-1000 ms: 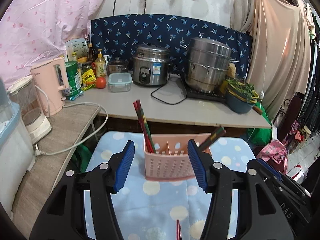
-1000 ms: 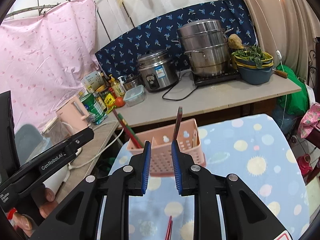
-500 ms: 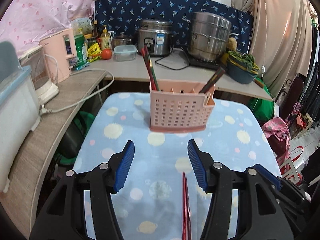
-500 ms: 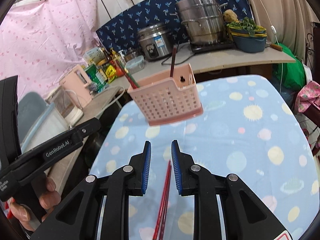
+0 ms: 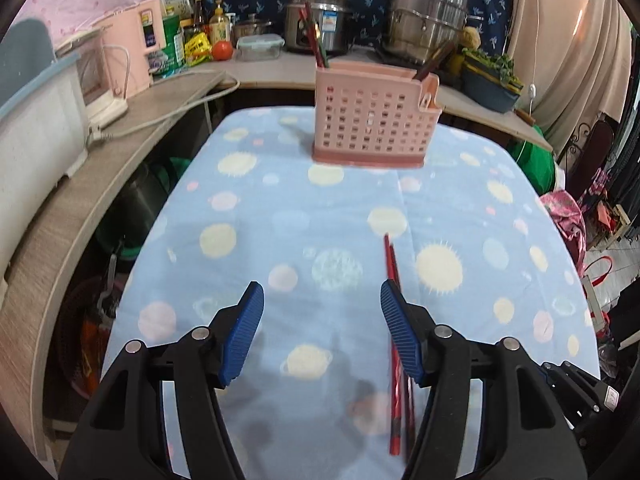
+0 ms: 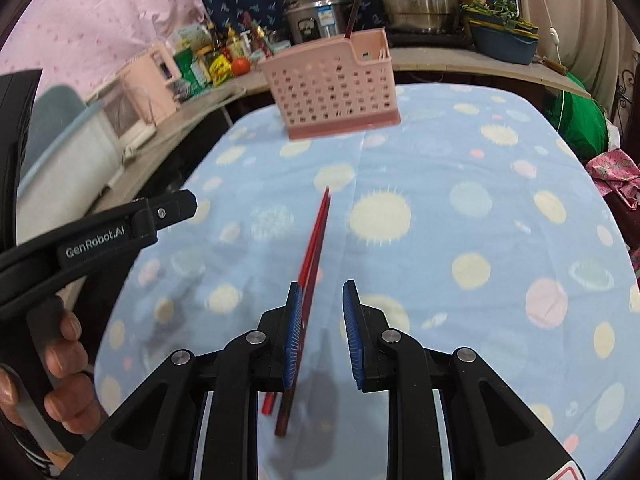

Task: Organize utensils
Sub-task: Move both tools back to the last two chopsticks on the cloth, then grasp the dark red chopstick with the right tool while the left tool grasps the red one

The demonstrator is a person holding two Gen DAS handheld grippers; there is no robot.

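Observation:
A pair of red chopsticks [image 5: 390,264] lies lengthwise on the blue planet-print cloth [image 5: 300,220]. My left gripper [image 5: 320,292] hangs low over the cloth with its jaws opening and nothing between them. The chopsticks run beside and under its right finger. My right gripper [image 6: 322,288] stands narrowly open over the same red chopsticks [image 6: 318,228], which pass along its left finger without being pinched. A pink slotted utensil basket [image 5: 368,120] stands at the cloth's far end. It holds red chopsticks [image 5: 314,36] on its left and a dark one [image 5: 434,60] on its right.
In the right wrist view, a hand [image 6: 64,344] holds the left gripper's black body [image 6: 160,216] at the left. Wooden counters wrap the left and back, bearing a pink kettle [image 5: 132,40], rice cooker [image 5: 320,20], steel steamer [image 5: 424,20] and a bowl of greens [image 5: 492,80].
Both grippers have come down and tilted toward the cloth, so the basket now sits farther up the views. The red chopsticks on the cloth have come into full view. The left jaws stand slightly wider.

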